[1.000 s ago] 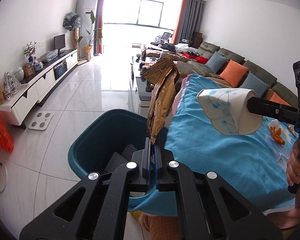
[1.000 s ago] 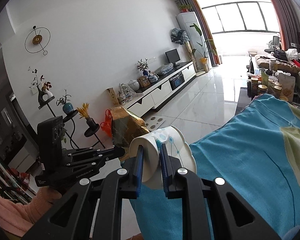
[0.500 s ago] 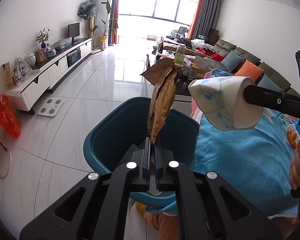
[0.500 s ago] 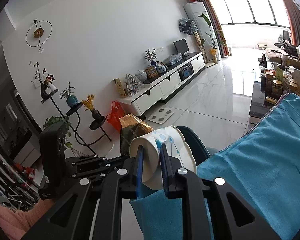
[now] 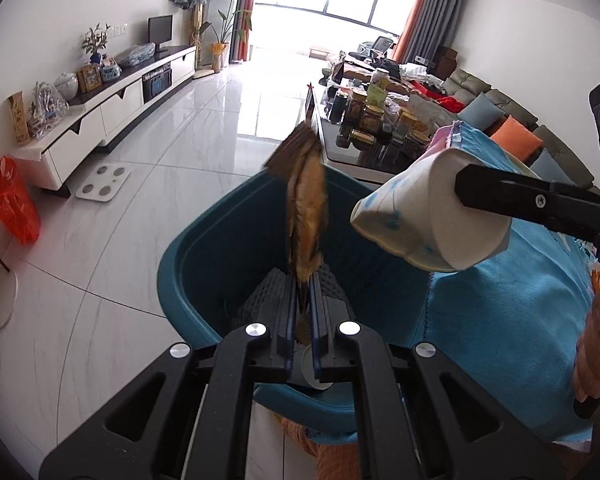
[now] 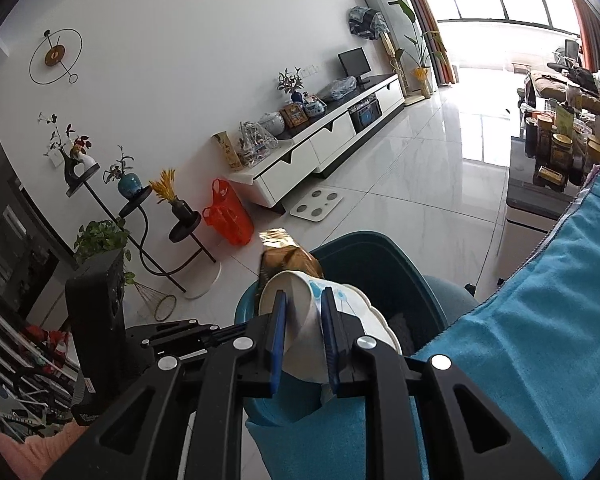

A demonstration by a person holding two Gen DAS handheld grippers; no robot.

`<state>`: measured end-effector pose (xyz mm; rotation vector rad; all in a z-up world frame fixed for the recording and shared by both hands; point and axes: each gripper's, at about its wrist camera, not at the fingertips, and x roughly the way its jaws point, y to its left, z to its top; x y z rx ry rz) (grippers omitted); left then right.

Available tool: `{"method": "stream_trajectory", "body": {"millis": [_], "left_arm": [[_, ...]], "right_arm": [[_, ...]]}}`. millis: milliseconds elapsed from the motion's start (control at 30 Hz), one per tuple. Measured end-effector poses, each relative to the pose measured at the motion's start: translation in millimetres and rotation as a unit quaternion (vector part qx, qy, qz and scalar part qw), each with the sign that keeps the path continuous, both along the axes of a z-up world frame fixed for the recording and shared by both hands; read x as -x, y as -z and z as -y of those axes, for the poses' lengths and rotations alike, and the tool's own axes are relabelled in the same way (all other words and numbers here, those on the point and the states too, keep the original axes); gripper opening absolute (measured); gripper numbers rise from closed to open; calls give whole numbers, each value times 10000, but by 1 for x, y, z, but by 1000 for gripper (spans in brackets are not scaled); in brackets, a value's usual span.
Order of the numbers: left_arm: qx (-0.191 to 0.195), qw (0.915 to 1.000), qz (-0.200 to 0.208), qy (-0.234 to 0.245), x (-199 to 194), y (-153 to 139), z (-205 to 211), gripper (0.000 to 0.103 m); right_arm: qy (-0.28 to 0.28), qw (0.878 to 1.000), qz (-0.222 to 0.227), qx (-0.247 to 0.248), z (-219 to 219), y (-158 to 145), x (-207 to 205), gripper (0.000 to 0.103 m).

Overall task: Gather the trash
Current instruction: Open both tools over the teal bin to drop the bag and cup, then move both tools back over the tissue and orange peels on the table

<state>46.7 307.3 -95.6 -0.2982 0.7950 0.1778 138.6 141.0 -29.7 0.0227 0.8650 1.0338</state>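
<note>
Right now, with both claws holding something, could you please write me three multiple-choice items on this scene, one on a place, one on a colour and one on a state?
1. Where does the brown wrapper hang?
A. over the bin
B. over the floor scale
C. on the sofa

2. What colour is the bin?
A. red
B. teal
C. white

3. How is the paper cup held?
A. upright on the cloth
B. squeezed sideways between the right claw's pads
C. lying loose in the bin

Answers:
1 A: the wrapper, pinched in the left claw, hangs above the bin's opening.
2 B: its wall and rim are teal in both views.
3 B: the right claw has a pad on either side of the cup, which lies sideways, its base showing in the left view.
</note>
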Motion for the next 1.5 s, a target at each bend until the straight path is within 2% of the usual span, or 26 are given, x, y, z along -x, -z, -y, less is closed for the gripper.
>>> {"method": "stream_trajectory", "body": {"millis": [67,267,400,500,733,900,1033,1167,1267,1500], "left_arm": [[4,9999,-104,-23,-6,9,2,12],[123,9997,-169,-114,-17,21,-1,14],[110,9997,-37,-193,-9,16,-5,23],[84,9996,75,-249,-4,8,-7,23],[33,9994,190,-271,8,-5,-11,25],[43,9994,325,-96,18,-14,2,29],[8,9984,510,244,20,-26,21,35],[25,9945,676,797,12,-39,59,40],[14,9884,755,1318,3,-46,97,41],[-8,9656,806,2473,-16,-54,198,42]], "right_arm": [[41,10000,-38,52,-1,3,-4,22],[171,9997,-141,75,4,8,-7,24],[230,9997,-114,38,11,6,-8,25],[281,9995,-148,8,13,6,-12,33],[247,9995,-186,-40,17,8,-10,33],[246,9995,-140,-142,36,1,-4,34],[312,9994,69,-158,63,-8,8,38],[549,9978,361,-115,105,-19,22,41],[869,9950,486,-80,143,-24,26,42],[1917,9797,581,-6,241,-26,35,43]]}}
